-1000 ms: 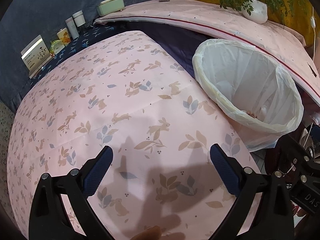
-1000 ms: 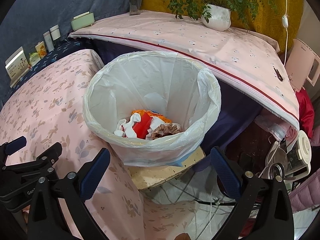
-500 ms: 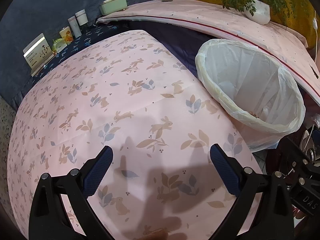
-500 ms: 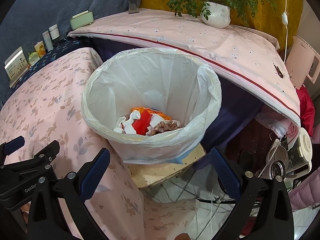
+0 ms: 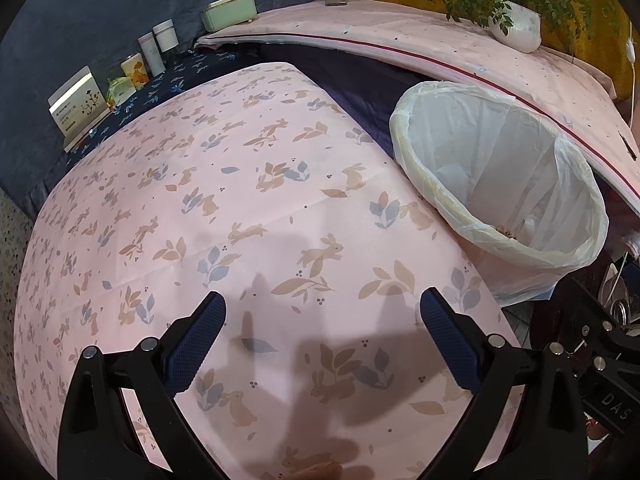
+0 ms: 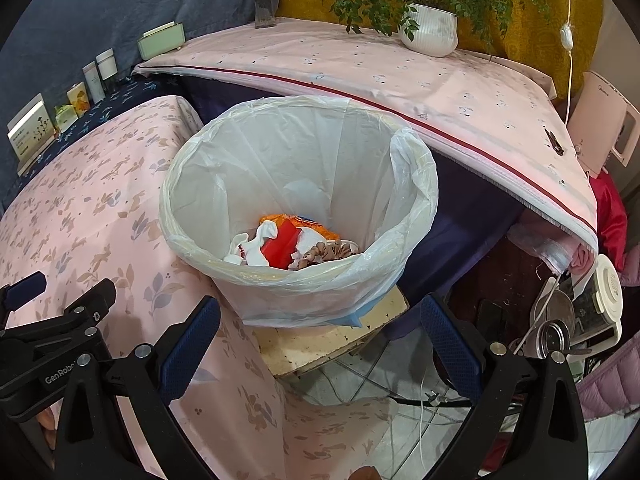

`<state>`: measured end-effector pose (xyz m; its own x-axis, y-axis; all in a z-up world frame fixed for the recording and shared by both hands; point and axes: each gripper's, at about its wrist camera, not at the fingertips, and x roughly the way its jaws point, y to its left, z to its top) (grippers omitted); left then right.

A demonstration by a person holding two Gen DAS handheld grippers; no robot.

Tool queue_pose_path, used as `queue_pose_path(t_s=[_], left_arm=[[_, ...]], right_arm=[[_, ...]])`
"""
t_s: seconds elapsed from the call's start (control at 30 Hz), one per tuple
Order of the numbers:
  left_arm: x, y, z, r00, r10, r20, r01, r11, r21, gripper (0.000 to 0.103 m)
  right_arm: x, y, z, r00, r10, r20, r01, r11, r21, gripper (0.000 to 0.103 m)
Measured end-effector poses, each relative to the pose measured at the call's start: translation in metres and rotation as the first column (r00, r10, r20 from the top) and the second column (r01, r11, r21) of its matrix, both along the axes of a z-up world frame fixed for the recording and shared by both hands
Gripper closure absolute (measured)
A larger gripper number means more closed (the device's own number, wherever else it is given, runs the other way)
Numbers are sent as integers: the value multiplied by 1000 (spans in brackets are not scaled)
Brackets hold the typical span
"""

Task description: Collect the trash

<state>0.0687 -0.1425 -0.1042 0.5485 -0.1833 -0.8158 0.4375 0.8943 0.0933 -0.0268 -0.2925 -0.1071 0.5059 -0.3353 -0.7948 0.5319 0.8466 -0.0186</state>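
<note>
A bin lined with a white plastic bag (image 6: 300,184) stands on a low stool beside the table; it also shows in the left wrist view (image 5: 496,184). Inside it lies crumpled trash (image 6: 288,244): white tissue, a red and an orange wrapper, something brown. My right gripper (image 6: 320,324) is open and empty, just in front of the bin's near rim. My left gripper (image 5: 322,316) is open and empty over the pink rabbit-print tablecloth (image 5: 208,208), left of the bin. The left gripper's body shows at the lower left of the right wrist view (image 6: 60,340).
Boxes and jars (image 5: 120,80) line the table's far left edge. A second pink-covered surface (image 6: 400,76) behind the bin carries a potted plant (image 6: 430,28) and a vase. Appliances and cables (image 6: 580,312) crowd the floor at right. The stool (image 6: 332,344) stands on tiled floor.
Both views have shifted slightly: the bin sits a little lower and farther right in the left wrist view. Both grippers stay open and empty.
</note>
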Motion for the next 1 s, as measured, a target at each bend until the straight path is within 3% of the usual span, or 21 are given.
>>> queue_pose_path(t_s=[1.0], left_arm=[[-4,-5,11,999,19,41,-19,1000,-2,10]], right_arm=[[-2,-2,4,1000,-3,7,3,1000,-6,7]])
